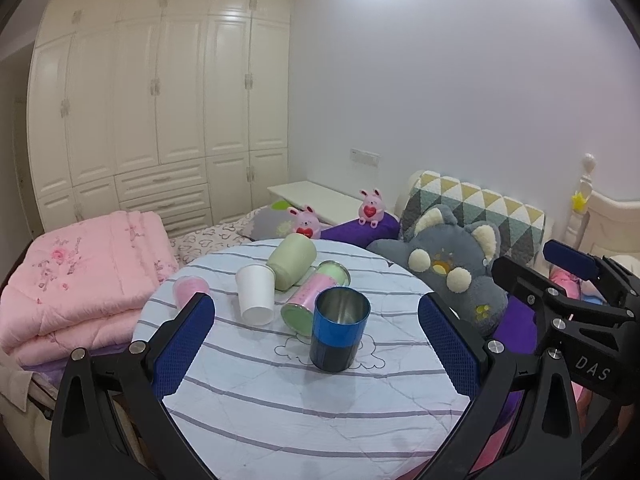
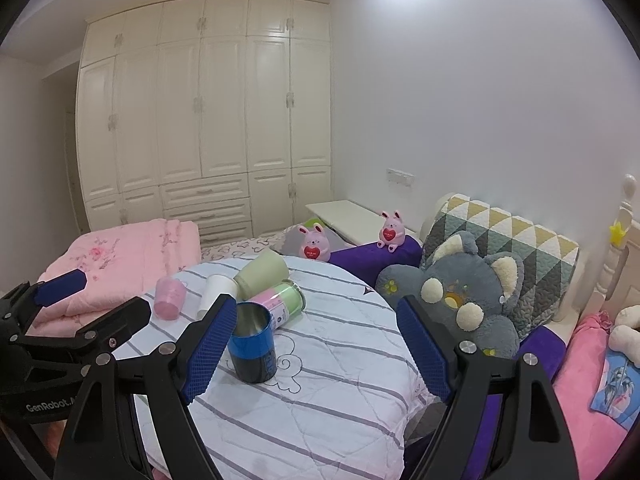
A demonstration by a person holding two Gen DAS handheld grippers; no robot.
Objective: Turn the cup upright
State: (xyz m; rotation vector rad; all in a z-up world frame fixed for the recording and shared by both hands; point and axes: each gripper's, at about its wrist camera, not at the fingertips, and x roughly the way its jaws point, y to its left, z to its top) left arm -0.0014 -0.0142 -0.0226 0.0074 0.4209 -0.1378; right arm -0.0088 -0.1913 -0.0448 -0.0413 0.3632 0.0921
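Observation:
A blue and black metal cup [image 1: 339, 329] stands upright, mouth up, on the round striped table [image 1: 304, 412]; it also shows in the right wrist view [image 2: 253, 345]. Behind it a pink and green can [image 1: 314, 298] lies on its side, a pale green cup [image 1: 291, 262] lies tilted, a white paper cup [image 1: 256, 294] stands mouth down, and a pink cup [image 1: 188, 289] stands at the left. My left gripper [image 1: 316, 344] is open, its pads wide on either side of the blue cup, not touching it. My right gripper [image 2: 316, 346] is open and empty, the blue cup beside its left pad.
A folded pink quilt [image 1: 80, 284] lies left of the table. A grey plush cat [image 1: 452, 268] and a patterned cushion [image 1: 480, 208] sit at the right on the bed. Two pink plush rabbits [image 1: 372, 208] sit behind the table. A white wardrobe [image 1: 160, 100] fills the back wall.

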